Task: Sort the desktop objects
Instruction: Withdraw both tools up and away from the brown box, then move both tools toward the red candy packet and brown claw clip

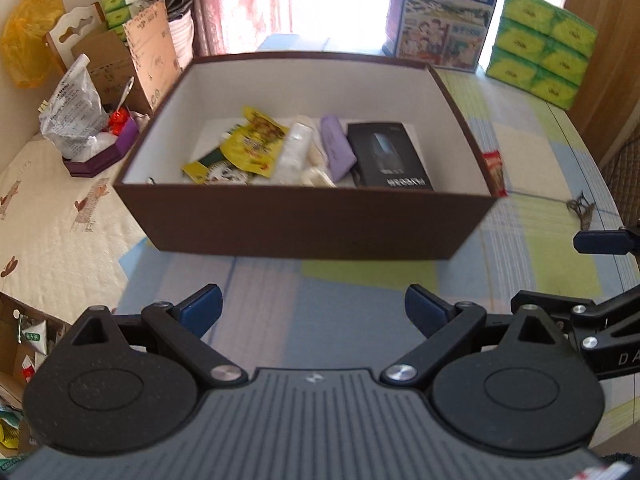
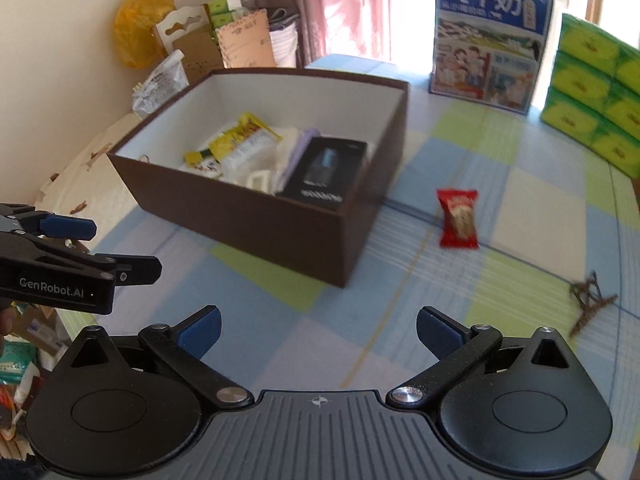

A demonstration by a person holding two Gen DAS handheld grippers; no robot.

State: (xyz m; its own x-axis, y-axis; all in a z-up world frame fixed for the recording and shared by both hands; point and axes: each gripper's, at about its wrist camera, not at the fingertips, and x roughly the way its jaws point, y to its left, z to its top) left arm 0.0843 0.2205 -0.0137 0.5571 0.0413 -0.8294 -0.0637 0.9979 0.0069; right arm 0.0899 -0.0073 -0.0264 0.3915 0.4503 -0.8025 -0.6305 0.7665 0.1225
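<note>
Background stock around your sorting area, none of it for sorting.

At the far edge you have a blue milk carton box (image 2: 490, 40) standing upright, with a stack of green tissue packs (image 2: 596, 92) just beside it; pink curtains (image 2: 332, 8) hang behind. Against the wall sit a yellow plastic bag (image 2: 138, 24), a brown cardboard box (image 1: 116, 68) and a purple tray (image 1: 100, 156) holding what looks like a crumpled clear bag. A checked cloth (image 2: 500, 184) covers the surface.
</note>
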